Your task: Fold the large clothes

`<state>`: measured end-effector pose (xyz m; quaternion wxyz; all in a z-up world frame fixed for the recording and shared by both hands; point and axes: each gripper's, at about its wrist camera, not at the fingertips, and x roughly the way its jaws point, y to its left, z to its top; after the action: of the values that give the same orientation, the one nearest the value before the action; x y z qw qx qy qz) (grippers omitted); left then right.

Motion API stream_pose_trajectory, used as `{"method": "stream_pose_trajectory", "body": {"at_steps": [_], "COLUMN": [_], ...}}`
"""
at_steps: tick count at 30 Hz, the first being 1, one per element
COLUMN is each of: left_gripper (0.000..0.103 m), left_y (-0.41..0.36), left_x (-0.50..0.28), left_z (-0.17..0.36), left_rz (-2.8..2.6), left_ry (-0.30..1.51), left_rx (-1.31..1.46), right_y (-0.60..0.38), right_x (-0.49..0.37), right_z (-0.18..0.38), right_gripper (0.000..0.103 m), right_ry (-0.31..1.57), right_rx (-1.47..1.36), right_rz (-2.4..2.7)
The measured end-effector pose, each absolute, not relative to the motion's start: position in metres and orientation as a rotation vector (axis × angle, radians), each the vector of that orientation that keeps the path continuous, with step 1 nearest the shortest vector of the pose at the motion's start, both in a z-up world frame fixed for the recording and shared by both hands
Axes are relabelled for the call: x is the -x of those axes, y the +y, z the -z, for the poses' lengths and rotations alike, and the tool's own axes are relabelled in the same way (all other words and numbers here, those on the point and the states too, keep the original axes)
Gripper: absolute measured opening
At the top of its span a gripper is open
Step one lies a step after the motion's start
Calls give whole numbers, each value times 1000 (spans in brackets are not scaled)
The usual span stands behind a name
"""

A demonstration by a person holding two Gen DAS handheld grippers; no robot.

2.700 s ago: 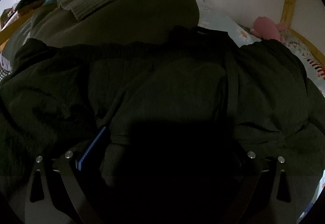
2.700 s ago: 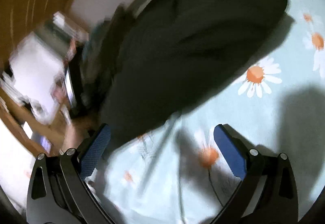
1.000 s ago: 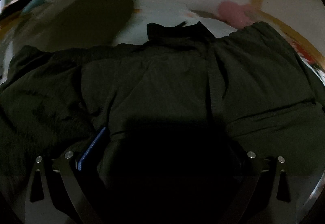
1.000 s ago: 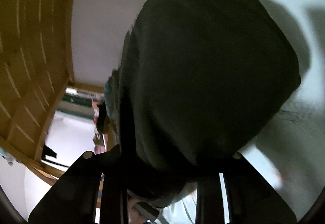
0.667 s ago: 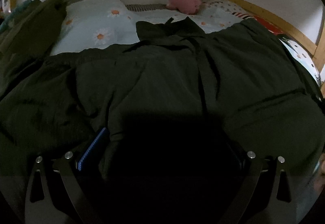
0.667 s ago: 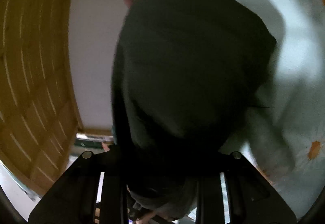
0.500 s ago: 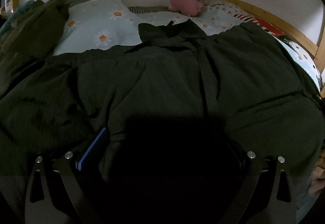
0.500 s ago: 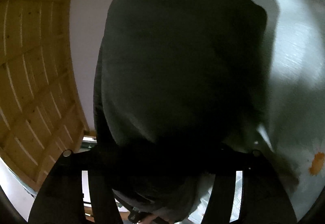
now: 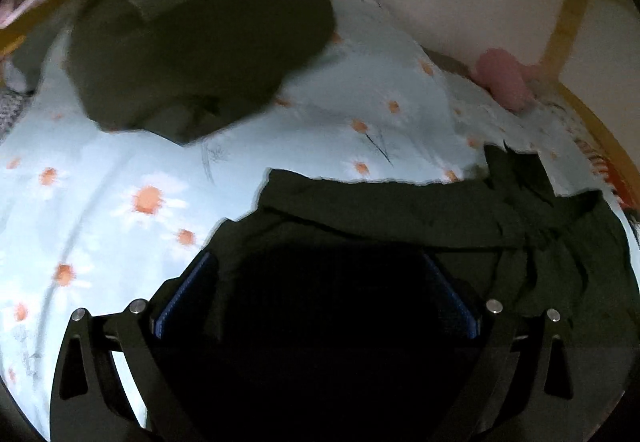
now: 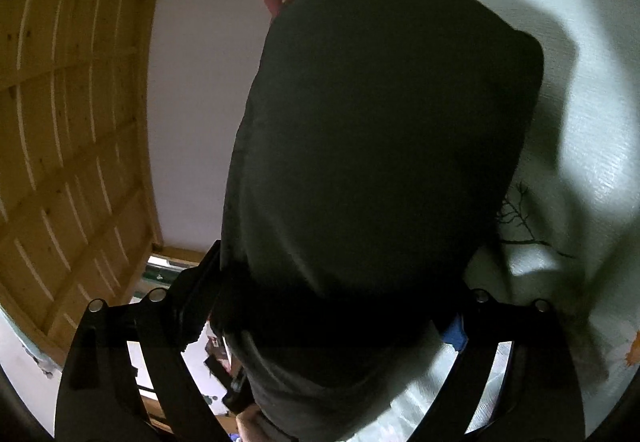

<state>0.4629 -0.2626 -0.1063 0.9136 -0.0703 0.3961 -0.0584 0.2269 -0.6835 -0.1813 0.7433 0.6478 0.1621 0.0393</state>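
Here we see the bedsheet (image 9: pixel 120 177), pale blue with daisies, spread under everything. On it lies the dark green garment (image 9: pixel 400 209), bunched toward the right side in the left wrist view, its near part filling the space between our left gripper (image 9: pixel 316 290) fingers, which sit wide apart with cloth pressed against both blue pads. In the right wrist view the garment (image 10: pixel 380 129) hangs as a thick fold, and our right gripper (image 10: pixel 324 306) clamps its fingers on that fold. A heap of olive clothes (image 9: pixel 200 41) rests farther back. A pink soft toy (image 9: pixel 504 77) sits by the wooden frame (image 9: pixel 568 9).
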Motion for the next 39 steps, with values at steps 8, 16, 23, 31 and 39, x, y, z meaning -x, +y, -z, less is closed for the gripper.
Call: {"method": "stream_pose_trajectory", "body": {"at_steps": [8,16,23,31,39], "left_gripper": [98,98,98,98,98], "left_y": [-355,-330,-395,-362,-362], "left_x": [-395,-385,-351,-410,-405], "left_z": [89,76,58,149,145], "left_rz": [195,177,325,307,274], "left_ry": [648,588,583,833,831], "left_rx": [-105,88,-118,-60,-102], "right_y": [-675,-683,-684,-659,-560], "right_x": [-238,-246,-234,-236,-241], "right_z": [179,191,202,138,52], "right_gripper": [100,41,37,31,30], "right_ry": [356,482,409,394,340], "right_rx": [-1418,-1352,-1379,-1027,-380], "right_rz": [-22,48,19,68,212]}}
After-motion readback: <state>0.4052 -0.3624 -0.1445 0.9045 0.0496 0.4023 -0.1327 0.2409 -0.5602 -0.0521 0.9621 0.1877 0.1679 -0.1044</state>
